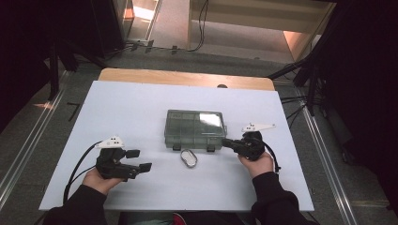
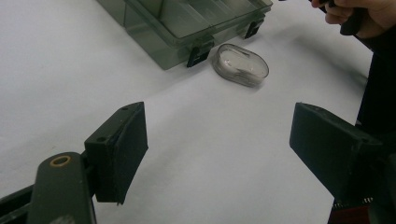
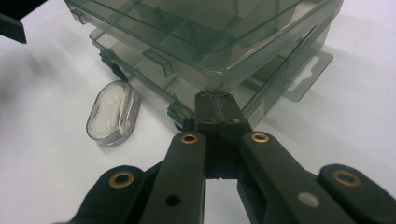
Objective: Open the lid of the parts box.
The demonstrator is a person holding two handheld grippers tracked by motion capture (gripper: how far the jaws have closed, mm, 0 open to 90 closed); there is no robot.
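The right gripper [image 3: 218, 105], jaws together, presses the compartment box's [image 1: 195, 127] four-o'clock corner, seemingly steadying it mid-tabletop. The left gripper [image 1: 139, 160] waits at eight o'clock, jaws apart.

Left gripper [image 2: 217, 149] spread wide, small oval case [image 2: 241, 64], compartment box [image 2: 187, 25] beyond

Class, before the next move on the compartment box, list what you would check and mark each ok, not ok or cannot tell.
1. Right tongs shut, tips at the corner of the compartment box: ok.
2. Tips actually gripping the lid edge: cannot tell.
3. Left tongs open, nothing between them: ok.
4. Front latches released: cannot tell.
5. Small oval case lies apart from the box: ok.
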